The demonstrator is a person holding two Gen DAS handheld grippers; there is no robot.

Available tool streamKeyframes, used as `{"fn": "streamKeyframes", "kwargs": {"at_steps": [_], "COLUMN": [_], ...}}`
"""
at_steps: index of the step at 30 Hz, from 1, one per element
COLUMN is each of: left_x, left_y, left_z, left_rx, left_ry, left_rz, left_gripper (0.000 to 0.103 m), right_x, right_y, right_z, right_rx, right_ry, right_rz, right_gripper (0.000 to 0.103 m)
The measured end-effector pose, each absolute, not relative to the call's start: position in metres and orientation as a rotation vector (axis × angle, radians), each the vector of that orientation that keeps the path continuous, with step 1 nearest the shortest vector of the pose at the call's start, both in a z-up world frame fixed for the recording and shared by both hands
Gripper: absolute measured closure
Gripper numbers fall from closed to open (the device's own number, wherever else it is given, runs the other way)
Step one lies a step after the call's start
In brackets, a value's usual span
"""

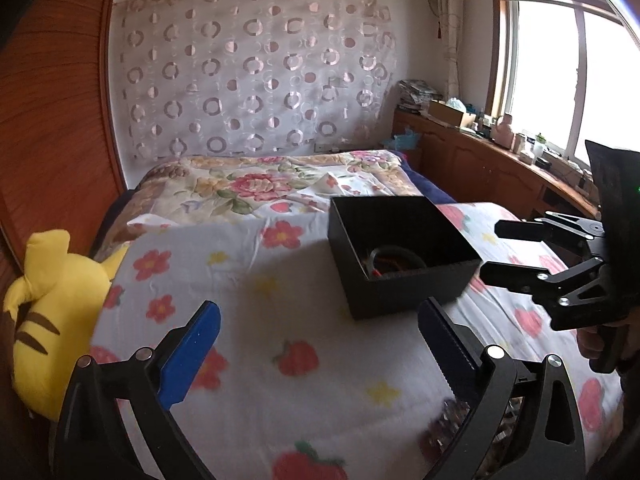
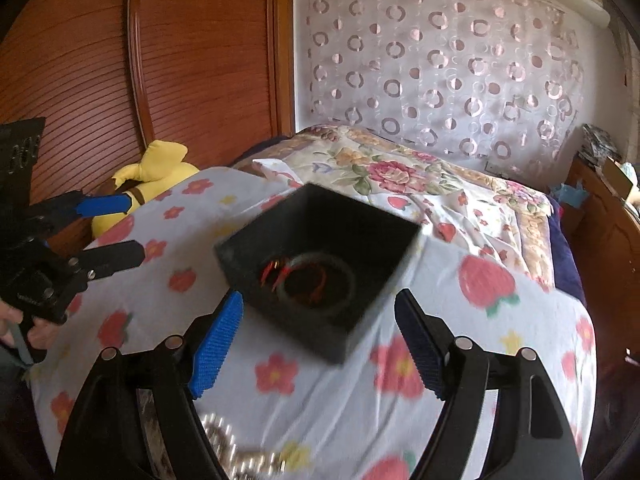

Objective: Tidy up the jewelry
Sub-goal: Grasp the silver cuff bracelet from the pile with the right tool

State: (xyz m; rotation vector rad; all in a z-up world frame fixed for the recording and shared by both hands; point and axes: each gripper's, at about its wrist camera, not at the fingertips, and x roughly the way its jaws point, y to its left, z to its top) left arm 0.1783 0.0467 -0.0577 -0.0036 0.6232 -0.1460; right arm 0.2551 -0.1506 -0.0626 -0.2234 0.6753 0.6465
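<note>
A black box (image 2: 320,264) sat open on the flowered sheet (image 2: 320,400) of the bed, with a dark bangle (image 2: 320,280) and some red cord (image 2: 272,272) lying inside it. The left gripper (image 1: 320,344) was spread wide over bare sheet just before the box, nothing between its blue pads. The right gripper (image 2: 320,344) was also spread, its pads on either side of the box's near corner without touching it. A shiny beaded chain (image 2: 236,448) lay on the sheet under the right gripper. A yellow plush toy (image 1: 48,312) rested at the bed's edge.
</note>
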Motion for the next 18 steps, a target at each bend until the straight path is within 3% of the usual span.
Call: {"fn": "streamKeyframes", "kwargs": {"at_steps": [18], "left_x": [0.119], "left_y": [0.034], "left_z": [-0.091], "left_rx": [-0.033], "left_ry": [0.710], "left_rz": [-0.147], "left_gripper": [0.008], "right_x": [0.166], "right_y": [-0.186], "right_z": [-0.111], "right_rx": [-0.211], "right_ry": [0.784], "right_rz": [0.646], "right_gripper": [0.023]}}
